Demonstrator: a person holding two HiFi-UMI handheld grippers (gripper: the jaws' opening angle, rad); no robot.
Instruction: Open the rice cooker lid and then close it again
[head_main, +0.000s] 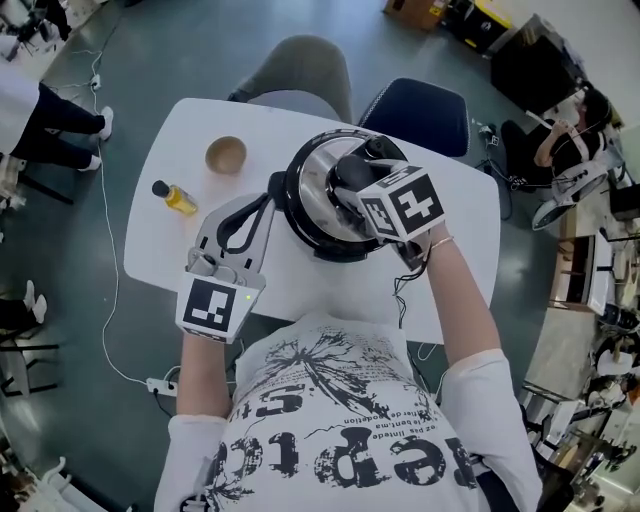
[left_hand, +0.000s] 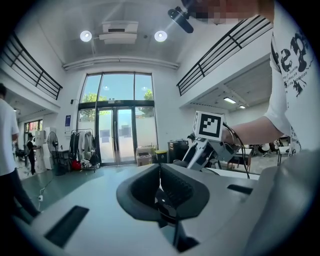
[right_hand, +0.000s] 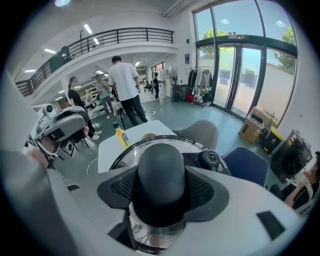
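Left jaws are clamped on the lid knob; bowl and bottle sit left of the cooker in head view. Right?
Wrong gripper: it is the right gripper whose jaws clamp the lid knob, as the right gripper view shows. Bowl and bottle do sit left of the cooker.

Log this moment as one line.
right tongs: shut on lid knob | left tongs: shut, empty, beside rice cooker | lid: seating unclear

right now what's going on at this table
A person works two handheld grippers at a white table. The right gripper is clamped on the black knob of the glass lid, which appears to sit on the rice cooker. The left gripper, jaws together and empty, is close by the cooker's left side.
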